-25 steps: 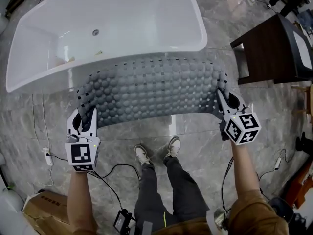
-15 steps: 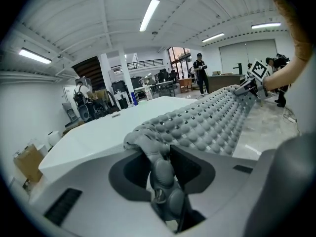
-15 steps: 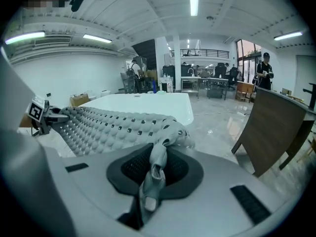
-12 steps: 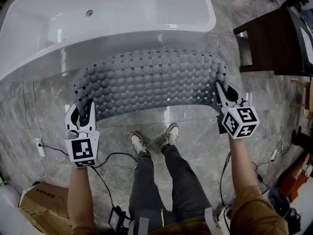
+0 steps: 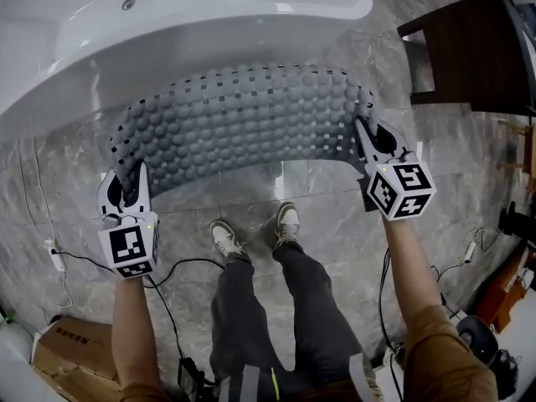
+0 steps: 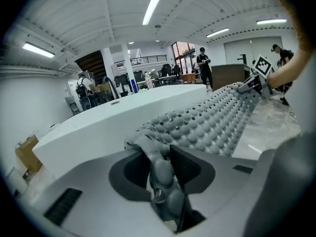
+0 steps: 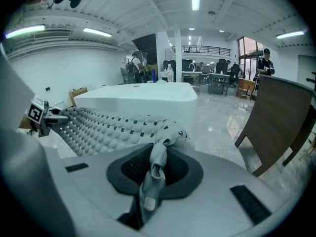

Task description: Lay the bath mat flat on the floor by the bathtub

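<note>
A grey bubbled bath mat (image 5: 243,124) with small square holes hangs stretched in the air between my two grippers, above the marble floor (image 5: 251,187) in front of the white bathtub (image 5: 167,32). My left gripper (image 5: 127,187) is shut on the mat's left end, which bunches between its jaws (image 6: 160,174). My right gripper (image 5: 368,136) is shut on the right end, pinched into a fold (image 7: 155,169). The mat (image 6: 217,120) sags slightly in the middle and runs parallel to the tub's long side (image 7: 143,100).
A dark wooden table (image 5: 469,57) stands on the right of the tub. The person's legs and shoes (image 5: 251,233) are just behind the mat. A cardboard box (image 5: 71,354) and cables (image 5: 54,258) lie at the lower left. People stand far off in the hall (image 6: 203,68).
The mat and both grippers sit a little higher and further left in the head view, and the tub has slid toward the top edge. Both grips are unchanged.
</note>
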The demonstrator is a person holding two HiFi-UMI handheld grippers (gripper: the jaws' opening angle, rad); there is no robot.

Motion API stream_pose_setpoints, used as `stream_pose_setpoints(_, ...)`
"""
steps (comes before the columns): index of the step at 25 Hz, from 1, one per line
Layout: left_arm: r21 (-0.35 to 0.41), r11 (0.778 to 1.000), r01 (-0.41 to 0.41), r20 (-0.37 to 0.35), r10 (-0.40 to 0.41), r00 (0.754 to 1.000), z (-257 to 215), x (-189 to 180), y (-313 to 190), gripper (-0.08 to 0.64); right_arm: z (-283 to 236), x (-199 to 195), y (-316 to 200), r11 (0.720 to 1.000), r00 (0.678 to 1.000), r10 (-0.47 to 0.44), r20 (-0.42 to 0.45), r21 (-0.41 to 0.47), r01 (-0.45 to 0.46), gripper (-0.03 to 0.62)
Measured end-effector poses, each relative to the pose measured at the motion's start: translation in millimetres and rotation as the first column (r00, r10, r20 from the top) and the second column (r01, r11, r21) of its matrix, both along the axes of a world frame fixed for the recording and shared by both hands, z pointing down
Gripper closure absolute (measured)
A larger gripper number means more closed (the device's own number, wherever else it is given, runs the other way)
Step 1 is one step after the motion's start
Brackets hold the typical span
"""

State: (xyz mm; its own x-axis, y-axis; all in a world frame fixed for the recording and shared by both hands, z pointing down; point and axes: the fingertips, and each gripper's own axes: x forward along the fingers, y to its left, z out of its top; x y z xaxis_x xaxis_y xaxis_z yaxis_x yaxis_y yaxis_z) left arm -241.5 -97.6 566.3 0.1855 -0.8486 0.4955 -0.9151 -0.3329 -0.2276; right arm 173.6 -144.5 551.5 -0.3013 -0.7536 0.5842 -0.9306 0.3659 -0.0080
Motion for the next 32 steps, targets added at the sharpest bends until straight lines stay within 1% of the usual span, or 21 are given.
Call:
stream_pose_setpoints(3,-0.053,0.998,0.016,0.031,-0.015,0.999,-10,3,6,0.443,-2,3,3,0.999,1.0,-0.016,0.021,-0.03,0.017,0.543)
stream_pose_setpoints(5,-0.064,0.998,0.02,0.046,-0.017,0.999,-20,5,8,0.443,-8,5,2,0.999,0.999,-0.031,0.031,-0.041,0.032,0.543)
stream_pose_setpoints(9,-0.055,0.998,-0.011,0.069,0.015,0.997,-26,8,9,0.443,-5,9,3,0.999,0.998,-0.043,0.037,-0.03,0.044,0.543)
stream_pose_setpoints(11,-0.038,0.998,-0.041,0.075,0.044,0.996,-27,9,8,0.444,-4,11,8,0.999,0.999,-0.036,0.031,-0.022,0.037,0.543)
stream_pose_setpoints(13,-0.016,0.999,-0.049,0.078,0.05,0.996,-29,5,7,0.444,-9,7,11,0.999,0.999,-0.045,0.016,-0.011,0.045,0.543)
stream_pose_setpoints(15,0.0,0.999,-0.047,0.071,0.047,0.996,-30,0,4,0.443,-13,0,12,0.998,0.998,-0.06,-0.001,-0.004,0.06,0.543)
stream_pose_setpoints(20,0.005,0.997,-0.078,0.045,0.078,0.996,-18,0,4,0.444,-13,-5,13,0.999,0.999,-0.049,-0.016,0.008,0.049,0.543)
stream_pose_setpoints(23,0.003,0.997,-0.071,0.026,0.071,0.997,-19,-1,3,0.443,-13,-4,11,0.997,0.997,-0.077,-0.022,0.031,0.077,0.543)
stream_pose_setpoints(25,-0.013,0.997,-0.07,0.038,0.07,0.997,-24,1,8,0.445,-12,-2,12,0.993,0.993,-0.114,-0.014,0.031,0.114,0.543)
stream_pose_setpoints(28,-0.035,0.997,-0.067,0.079,0.07,0.994,-36,4,11,0.445,-9,0,10,0.986,0.987,-0.162,0.02,0.032,0.161,0.543)
stream_pose_setpoints(30,-0.036,0.997,-0.069,0.094,0.072,0.993,-37,6,7,0.445,-7,3,7,0.985,0.985,-0.168,0.033,0.045,0.167,0.543)
stream_pose_setpoints(32,-0.021,0.996,-0.083,0.1,0.085,0.991,-34,8,4,0.445,-2,4,5,0.984,0.985,-0.167,0.034,0.061,0.165,0.543)
